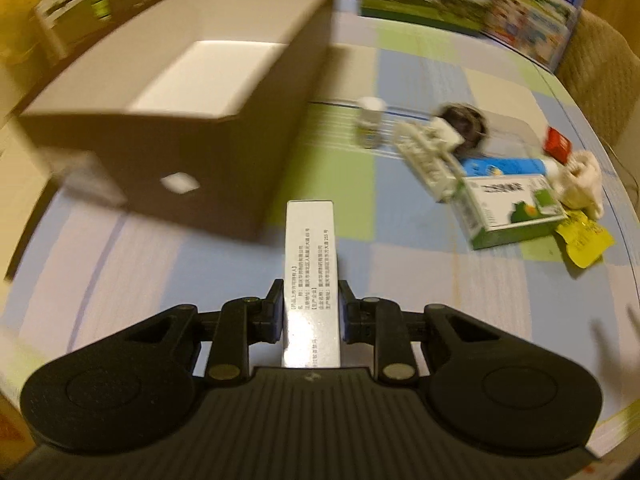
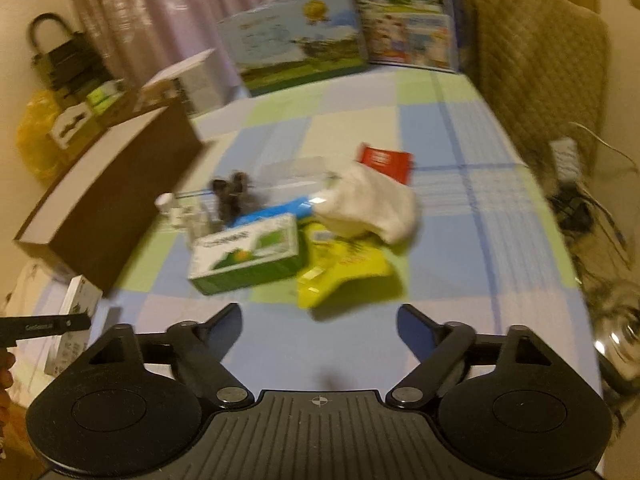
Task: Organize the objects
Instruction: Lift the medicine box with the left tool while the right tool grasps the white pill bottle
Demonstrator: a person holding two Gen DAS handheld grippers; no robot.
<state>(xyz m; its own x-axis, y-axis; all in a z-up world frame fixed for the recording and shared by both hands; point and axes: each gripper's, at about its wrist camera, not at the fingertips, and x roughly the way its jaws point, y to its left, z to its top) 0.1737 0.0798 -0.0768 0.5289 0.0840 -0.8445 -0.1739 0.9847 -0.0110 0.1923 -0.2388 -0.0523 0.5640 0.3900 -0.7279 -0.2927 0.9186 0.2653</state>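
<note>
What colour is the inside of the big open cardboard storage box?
White inside, brown outside; the open cardboard storage box shows best in the left wrist view.

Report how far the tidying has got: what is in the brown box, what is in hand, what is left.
Done: nothing visible; the brown box looks empty inside. In hand: the left gripper clamps a narrow white carton near it. The right gripper is open, holding nothing. Left: green carton, yellow packet, white cloth, small bottle.

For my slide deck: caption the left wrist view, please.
Left tongs shut on a slim white carton, near the open brown box.
</note>
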